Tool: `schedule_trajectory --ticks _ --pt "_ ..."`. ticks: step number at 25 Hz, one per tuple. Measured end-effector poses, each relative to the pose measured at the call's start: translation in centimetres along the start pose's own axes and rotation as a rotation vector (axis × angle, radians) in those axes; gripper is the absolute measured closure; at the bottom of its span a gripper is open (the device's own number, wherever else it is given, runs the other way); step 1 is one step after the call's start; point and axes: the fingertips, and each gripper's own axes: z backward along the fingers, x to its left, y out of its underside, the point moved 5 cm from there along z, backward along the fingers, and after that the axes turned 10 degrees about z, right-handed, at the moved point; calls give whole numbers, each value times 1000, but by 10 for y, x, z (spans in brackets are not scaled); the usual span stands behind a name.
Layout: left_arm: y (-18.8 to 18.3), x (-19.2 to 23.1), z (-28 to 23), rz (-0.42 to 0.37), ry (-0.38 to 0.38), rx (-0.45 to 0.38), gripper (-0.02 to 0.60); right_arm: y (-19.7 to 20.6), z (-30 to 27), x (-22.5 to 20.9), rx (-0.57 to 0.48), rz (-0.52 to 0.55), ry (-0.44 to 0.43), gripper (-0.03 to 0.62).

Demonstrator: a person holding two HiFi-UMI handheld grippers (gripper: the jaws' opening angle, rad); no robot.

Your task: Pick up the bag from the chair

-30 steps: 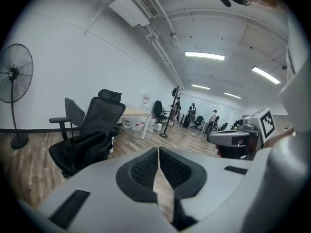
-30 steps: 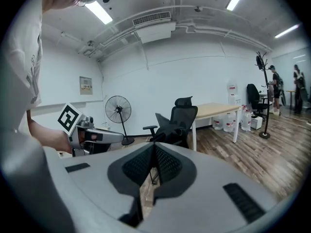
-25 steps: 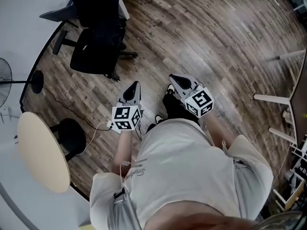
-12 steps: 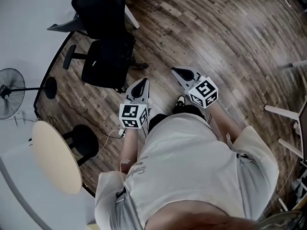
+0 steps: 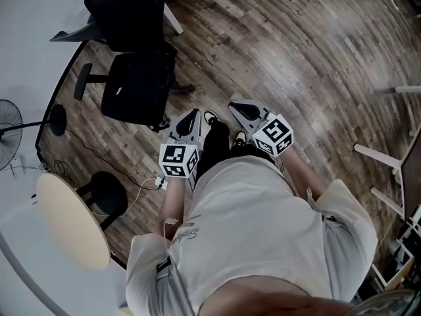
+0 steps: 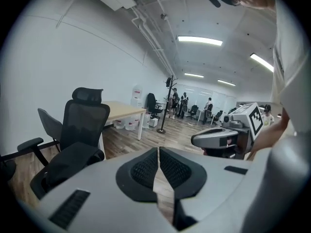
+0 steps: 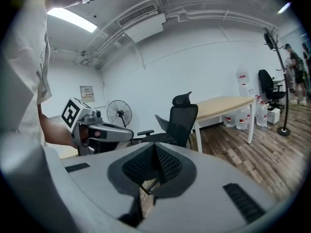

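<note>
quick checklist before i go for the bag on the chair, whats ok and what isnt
1. Black bag lies on the seat of the black mesh office chair: ok.
2. Left gripper ready to grasp: it is empty, but the jaws are shut. Not ok until opened.
3. Right gripper ready to grasp: also empty with the jaws shut. Not ok.
4. Bag within reach: not ok. Brown wooden plank floor shows between both grippers and the chair.
5. Bag's handle or strap located: cannot tell. The bag reads as one dark shape.
</note>
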Motion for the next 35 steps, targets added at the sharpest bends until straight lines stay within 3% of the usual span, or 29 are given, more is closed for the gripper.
schedule_trajectory --ticks 4,7,12,19,28,32,35 --pt "-24 23 -29 8 29 -20 560 -14 -17 -27 23 -11 32 599" --pt "-54 46 -49 -27 38 -47 560 -37 -39 -48 26 47 34 599" --pt "-85 86 -66 -6 12 -92 560 -69 -80 -77 25 110 25 599" --pt "-92 149 -66 31 -27 -90 560 -75 -150 -77 39 118 -27 599" --pt "-98 199 -66 135 -117 -103 560 -88 -211 -87 106 156 -178 599" --pt "-100 210 -68 184 -212 -118 560 -86 -244 -100 129 171 -290 597" --pt "-102 222 -68 229 -294 -120 560 -91 -274 -106 139 256 -405 597"
